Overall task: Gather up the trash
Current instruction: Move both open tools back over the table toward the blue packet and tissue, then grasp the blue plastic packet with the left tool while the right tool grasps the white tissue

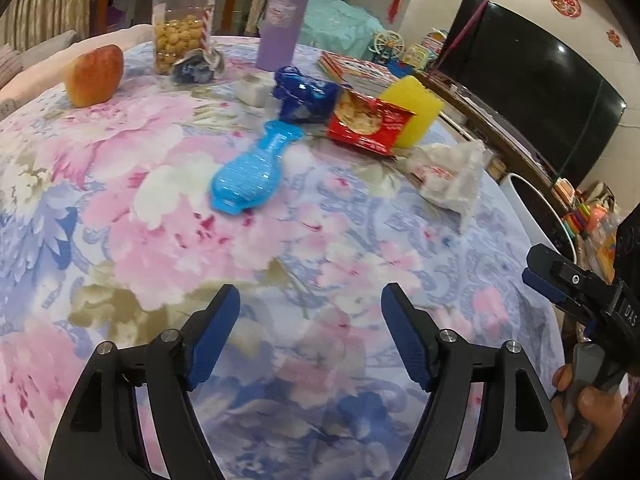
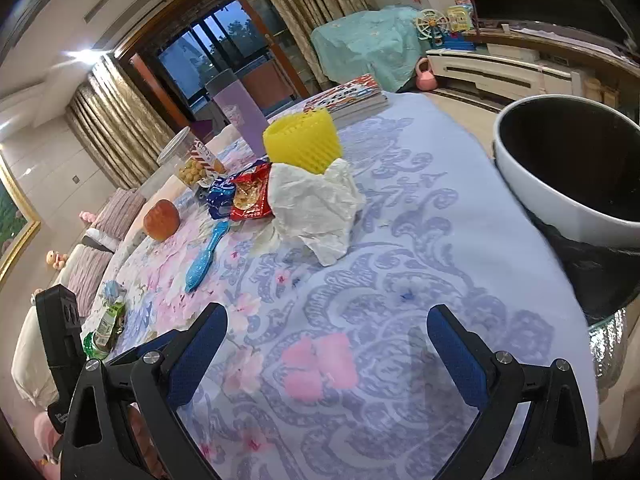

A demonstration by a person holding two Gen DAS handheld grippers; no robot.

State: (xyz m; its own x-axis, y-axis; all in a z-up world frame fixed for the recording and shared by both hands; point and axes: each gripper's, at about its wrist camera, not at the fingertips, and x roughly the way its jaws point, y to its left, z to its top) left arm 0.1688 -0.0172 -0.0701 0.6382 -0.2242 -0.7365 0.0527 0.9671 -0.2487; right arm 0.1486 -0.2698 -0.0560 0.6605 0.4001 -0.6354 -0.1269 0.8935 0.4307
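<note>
Fingers: left gripper (image 1: 310, 300) and right gripper (image 2: 326, 320) both spread, empty | red snack packet (image 1: 370, 122) mid-table, print unreadable | right gripper housing reads "DAS"

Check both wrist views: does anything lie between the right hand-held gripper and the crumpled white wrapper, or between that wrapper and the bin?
Nothing visible does. The right hand-held gripper is open over bare tablecloth, and the crumpled white wrapper lies straight ahead. Only open cloth separates the wrapper from the bin at the table's right edge.

Crumpled white wrapper (image 2: 316, 208) against red snack packet (image 2: 252, 196), bin (image 2: 532, 196) nearby
</note>
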